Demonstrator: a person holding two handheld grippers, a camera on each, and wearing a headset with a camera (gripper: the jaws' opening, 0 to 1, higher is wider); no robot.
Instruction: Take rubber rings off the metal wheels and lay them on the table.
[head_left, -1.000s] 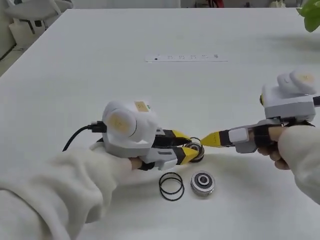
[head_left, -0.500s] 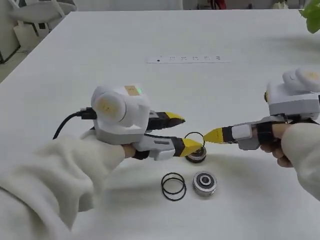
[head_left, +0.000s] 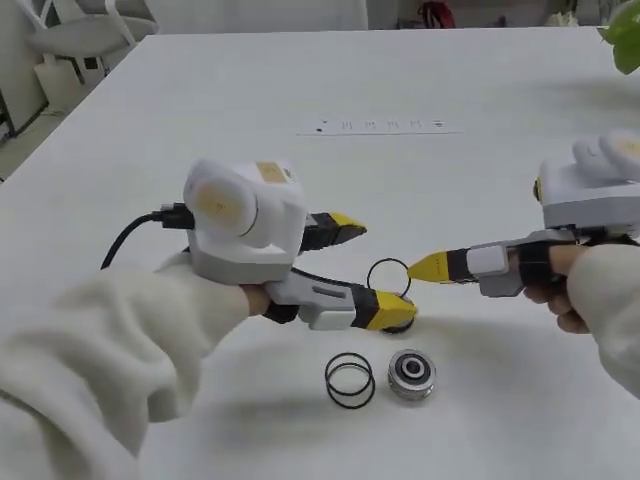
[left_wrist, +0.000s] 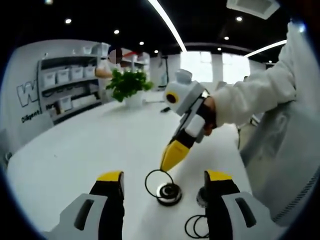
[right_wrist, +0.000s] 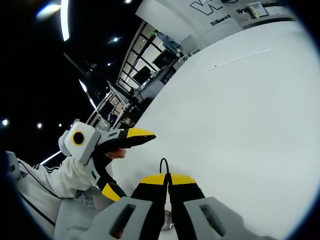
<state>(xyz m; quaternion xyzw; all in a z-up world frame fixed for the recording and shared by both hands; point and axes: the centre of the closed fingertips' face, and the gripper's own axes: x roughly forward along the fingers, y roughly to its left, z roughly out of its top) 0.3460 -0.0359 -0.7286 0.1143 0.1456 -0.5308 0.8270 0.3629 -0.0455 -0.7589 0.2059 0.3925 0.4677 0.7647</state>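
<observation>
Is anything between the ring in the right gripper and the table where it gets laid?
Directly below, yes: the thin black rubber ring, pinched by the right gripper, hangs over a small metal wheel and one of the fingers of the open left gripper. The bare white table beside them looks unobstructed.

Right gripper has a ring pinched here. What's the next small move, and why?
Probably carry the ring over to the two laid rings and open. The right gripper pinches it, and it looks clear of the wheel between the jaws of the open left gripper, so only laying it down remains.
</observation>
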